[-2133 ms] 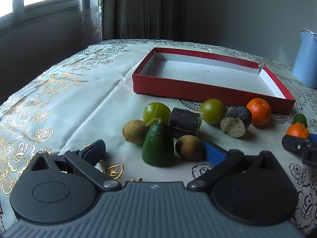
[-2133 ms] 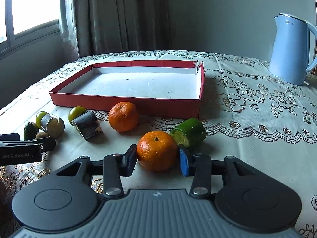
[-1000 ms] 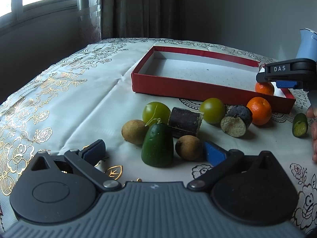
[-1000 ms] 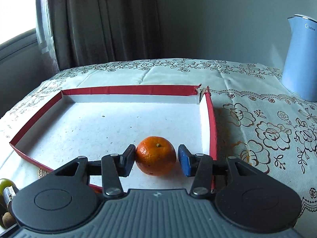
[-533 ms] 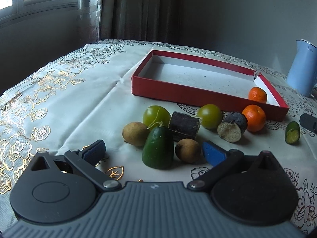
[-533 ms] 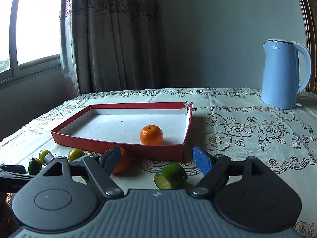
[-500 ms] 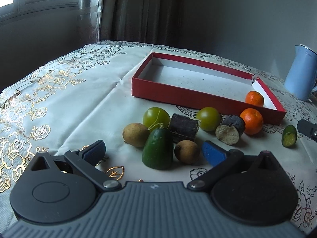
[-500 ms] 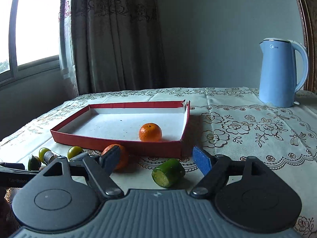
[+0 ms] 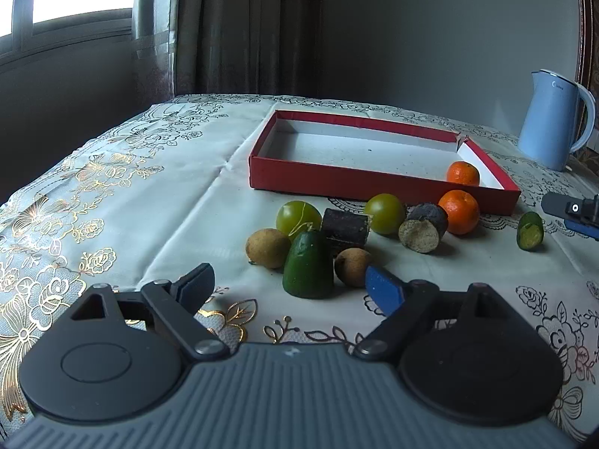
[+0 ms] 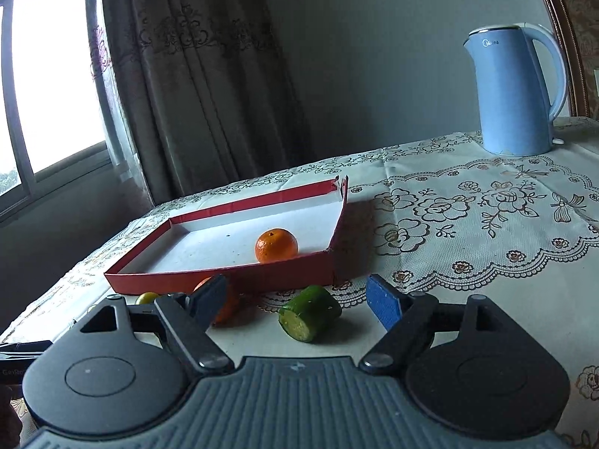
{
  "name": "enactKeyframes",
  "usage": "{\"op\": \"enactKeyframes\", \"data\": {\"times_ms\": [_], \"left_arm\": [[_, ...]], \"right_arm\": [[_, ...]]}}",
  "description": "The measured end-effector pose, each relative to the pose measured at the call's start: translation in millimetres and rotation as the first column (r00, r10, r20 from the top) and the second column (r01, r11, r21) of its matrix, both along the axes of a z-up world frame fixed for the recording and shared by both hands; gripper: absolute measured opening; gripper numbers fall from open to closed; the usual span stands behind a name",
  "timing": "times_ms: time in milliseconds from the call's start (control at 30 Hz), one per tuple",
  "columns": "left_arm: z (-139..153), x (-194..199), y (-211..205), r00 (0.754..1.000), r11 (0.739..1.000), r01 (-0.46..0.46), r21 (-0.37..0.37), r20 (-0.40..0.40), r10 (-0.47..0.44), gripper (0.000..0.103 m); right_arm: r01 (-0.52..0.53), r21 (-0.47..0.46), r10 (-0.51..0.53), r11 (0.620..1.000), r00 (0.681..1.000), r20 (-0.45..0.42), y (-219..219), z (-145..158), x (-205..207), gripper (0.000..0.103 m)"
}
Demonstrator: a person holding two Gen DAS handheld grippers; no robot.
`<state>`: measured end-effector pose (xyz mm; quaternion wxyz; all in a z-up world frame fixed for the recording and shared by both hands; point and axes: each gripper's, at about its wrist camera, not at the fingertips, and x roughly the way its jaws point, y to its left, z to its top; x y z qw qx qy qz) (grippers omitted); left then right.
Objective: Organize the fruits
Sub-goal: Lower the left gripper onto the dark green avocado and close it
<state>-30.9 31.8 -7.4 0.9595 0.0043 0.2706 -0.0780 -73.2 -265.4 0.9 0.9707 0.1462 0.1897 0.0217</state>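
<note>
two oranges (image 9: 458,211), maybe two brown fruits (image 9: 267,248).

Dim daylight from blown-out window (image 10: 48,86) at left; soft shadows, fisheye-bent edges.

You are in a home, most likely a dining or living room. Under your tools lies a table (image 9: 187,194) covered with a cream cloth (image 9: 112,172), printed with gold flowers and edged with lace, the kind used in a household. Far ahead and to the right of your right tool stands a blue kettle (image 10: 513,89), a usual domestic appliance. Beyond the table, ahead of both tools, a long brown curtain (image 10: 194,75) with embroidery hangs beside a window (image 10: 48,86) on the left, which gives daylight. The wall (image 9: 430,30) behind is plain grey. At the far right edge you see a carved wooden frame (image 10: 561,11); what it belongs to is unclear.
</note>
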Motion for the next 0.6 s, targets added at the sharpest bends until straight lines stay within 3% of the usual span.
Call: {"op": "enactKeyframes", "data": {"times_ms": [200, 333, 467, 600], "left_arm": [[4.6, -1.0, -7.8, 0.998, 0.997, 0.061, 0.054, 0.03, -0.063, 0.085], [-0.2, 2.7, -9.0, 0.997, 0.995, 0.079, 0.055, -0.013, -0.078, 0.061], [-1.5, 4.7, -3.3, 0.993, 0.993, 0.117, 0.002, -0.031, -0.117, 0.039], [-1.6, 5.1, -4.7, 0.993, 0.993, 0.116, 0.01, -0.037, -0.115, 0.038]], "right_arm": [[-0.002, 0.013, 0.002, 1.0, 1.0, -0.011, -1.3, -1.4, 2.2, 0.082], [-0.002, 0.02, 0.003, 1.0, 1.0, -0.021, -1.9, -2.4, 3.6, 0.082], [-0.002, 0.025, 0.003, 1.0, 1.0, -0.031, -2.3, -3.1, 4.5, 0.082], [0.001, 0.028, 0.0, 1.0, 0.999, -0.038, -3.0, -3.7, 5.5, 0.082]]}}
